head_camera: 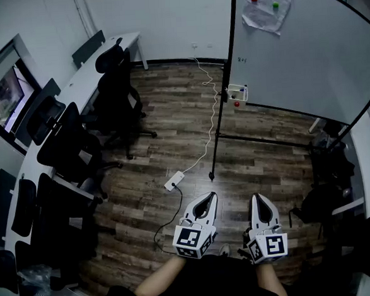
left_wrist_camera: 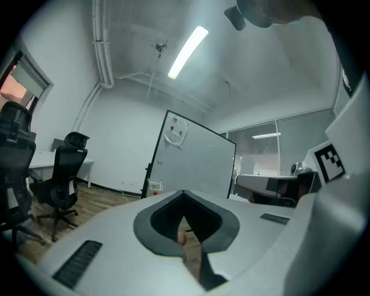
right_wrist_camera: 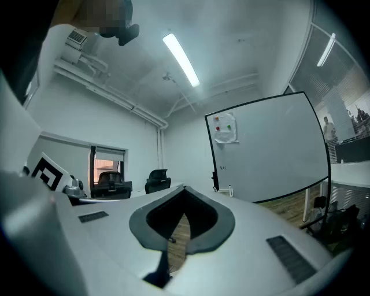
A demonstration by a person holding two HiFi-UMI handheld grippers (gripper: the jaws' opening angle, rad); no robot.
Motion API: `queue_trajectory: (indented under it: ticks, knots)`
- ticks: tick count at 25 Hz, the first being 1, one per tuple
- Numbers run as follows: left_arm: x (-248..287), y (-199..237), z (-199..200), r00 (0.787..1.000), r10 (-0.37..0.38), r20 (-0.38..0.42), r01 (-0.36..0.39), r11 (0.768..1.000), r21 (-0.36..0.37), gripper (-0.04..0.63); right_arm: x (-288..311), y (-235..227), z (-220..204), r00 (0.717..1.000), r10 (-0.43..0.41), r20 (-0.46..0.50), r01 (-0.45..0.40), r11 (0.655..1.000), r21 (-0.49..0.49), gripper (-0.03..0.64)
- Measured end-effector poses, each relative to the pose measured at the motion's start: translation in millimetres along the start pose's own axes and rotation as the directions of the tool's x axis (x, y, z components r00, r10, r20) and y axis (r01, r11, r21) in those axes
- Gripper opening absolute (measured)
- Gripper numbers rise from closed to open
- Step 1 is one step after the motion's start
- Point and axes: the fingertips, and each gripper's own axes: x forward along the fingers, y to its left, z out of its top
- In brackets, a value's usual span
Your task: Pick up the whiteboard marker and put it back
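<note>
A whiteboard [head_camera: 304, 47] on a black stand fills the upper right of the head view. A small white holder [head_camera: 237, 94] hangs on its left post with markers in it, too small to tell apart. The holder [left_wrist_camera: 154, 186] also shows far ahead in the left gripper view, and the holder [right_wrist_camera: 227, 191] likewise in the right gripper view. My left gripper [head_camera: 212, 196] and right gripper [head_camera: 257, 197] are side by side low in the head view, level, well short of the board. The left gripper [left_wrist_camera: 184, 193] has its tips together with nothing held, and so does the right gripper [right_wrist_camera: 185, 189].
Black office chairs [head_camera: 114, 86] line a long white desk [head_camera: 97, 62] on the left. A white power strip [head_camera: 173, 181] and its cable lie on the wood floor near the stand's foot [head_camera: 211, 176]. Dark chairs and bags [head_camera: 324, 198] crowd the right side.
</note>
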Motion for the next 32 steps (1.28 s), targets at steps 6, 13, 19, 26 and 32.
queue_trajectory:
  ticks: [6,13,19,26,32]
  knots:
    - [2,4,1,1.0,0.022,-0.007,-0.022,1.0,-0.002,0.009,2,-2,0,1.0,-0.006,0.001,0.006,1.0,-0.009,0.012]
    - [9,2,0,1.0,0.025,-0.016,-0.025,1.0,0.003,0.009,1,-10,-5,1.0,-0.023,-0.002,0.023,1.0,-0.002,0.012]
    - [24,0,-1,0.999,0.033,-0.038,-0.032,0.999,0.016,0.009,6,-19,-1,0.999,-0.032,-0.005,0.032,0.999,-0.004,0.013]
    - [41,-8,-4,0.998,0.033,-0.046,-0.032,0.999,0.022,0.009,6,-38,-4,1.0,-0.023,-0.011,0.023,1.0,-0.003,0.013]
    - [60,-29,-14,0.997,0.029,-0.075,-0.027,0.999,0.027,0.009,7,-56,-1,1.0,0.008,-0.013,-0.008,1.0,-0.006,0.013]
